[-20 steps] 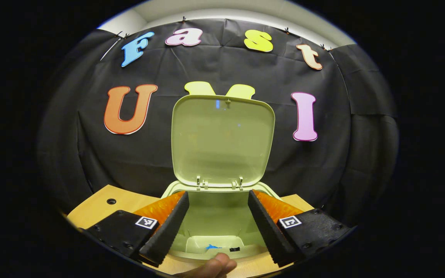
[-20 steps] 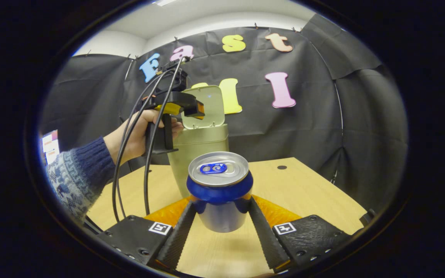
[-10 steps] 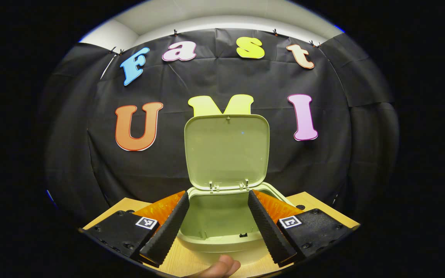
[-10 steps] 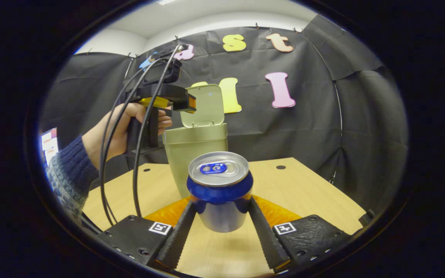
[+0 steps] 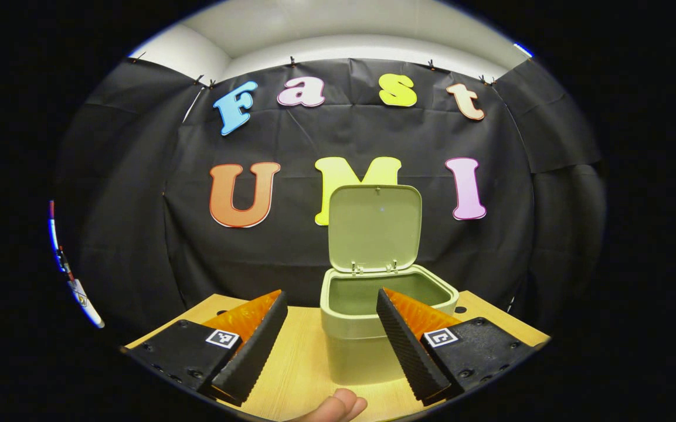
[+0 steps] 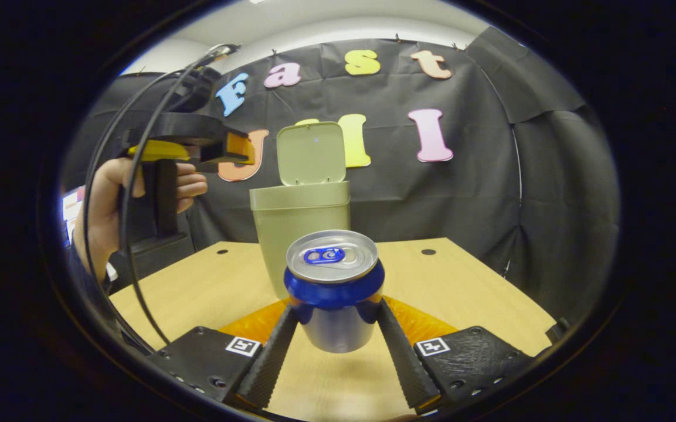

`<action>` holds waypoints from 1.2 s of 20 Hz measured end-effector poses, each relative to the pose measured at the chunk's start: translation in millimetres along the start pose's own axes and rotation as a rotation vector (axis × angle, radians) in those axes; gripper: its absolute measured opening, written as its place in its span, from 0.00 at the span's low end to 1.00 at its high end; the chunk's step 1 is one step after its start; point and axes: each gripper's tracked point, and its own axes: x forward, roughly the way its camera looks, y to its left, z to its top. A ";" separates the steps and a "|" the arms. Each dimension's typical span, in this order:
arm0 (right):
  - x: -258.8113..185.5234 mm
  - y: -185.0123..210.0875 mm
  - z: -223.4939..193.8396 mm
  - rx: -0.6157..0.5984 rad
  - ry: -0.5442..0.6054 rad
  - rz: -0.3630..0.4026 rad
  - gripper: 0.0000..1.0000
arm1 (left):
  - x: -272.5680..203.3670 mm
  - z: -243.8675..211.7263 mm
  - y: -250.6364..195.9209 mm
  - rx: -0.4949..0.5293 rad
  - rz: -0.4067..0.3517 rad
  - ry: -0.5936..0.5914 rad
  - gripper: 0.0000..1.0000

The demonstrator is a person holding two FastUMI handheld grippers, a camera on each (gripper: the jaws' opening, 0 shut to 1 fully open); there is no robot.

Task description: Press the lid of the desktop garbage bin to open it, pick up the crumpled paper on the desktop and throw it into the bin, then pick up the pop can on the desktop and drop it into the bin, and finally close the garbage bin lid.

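— Holding anything on the right?
— Yes. The right gripper [image 6: 336, 346] has its fingers pressed on both sides of the pop can [image 6: 334, 290], upright and lifted off the worktop [image 6: 466, 287].
— And the left gripper [image 5: 332, 346]?
— Fingers spread wide, nothing between them. It sits back from the garbage bin [image 5: 373, 328], whose lid [image 5: 374, 227] stands upright and open.
— Where's the bin from the right gripper view?
— Behind the can, on the worktop, near the back.

Each gripper [image 6: 335, 357] carried black screwed plates with square white-and-black markers; black cables [image 6: 116, 193] looped from the left gripper [image 6: 185, 140], its body partly yellow.
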 end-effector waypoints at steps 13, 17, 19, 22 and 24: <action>-2.4 18.9 -10.8 -0.030 0.009 0.016 0.81 | -109.3 -59.5 49.3 0.034 0.061 -0.032 0.98; 3.5 20.8 -19.2 -0.018 0.025 0.014 0.81 | -118.8 -75.2 46.3 0.015 0.029 -0.013 0.98; 7.2 24.7 -27.3 -0.007 0.052 0.024 0.81 | -119.7 -77.7 49.2 0.015 0.033 -0.005 0.98; 8.8 21.6 -27.1 -0.021 0.061 0.011 0.81 | -116.1 -78.3 45.0 0.032 0.014 -0.008 0.98; 8.6 16.4 -16.2 -0.052 0.035 -0.005 0.81 | -115.9 -85.3 44.4 0.032 0.009 0.009 0.98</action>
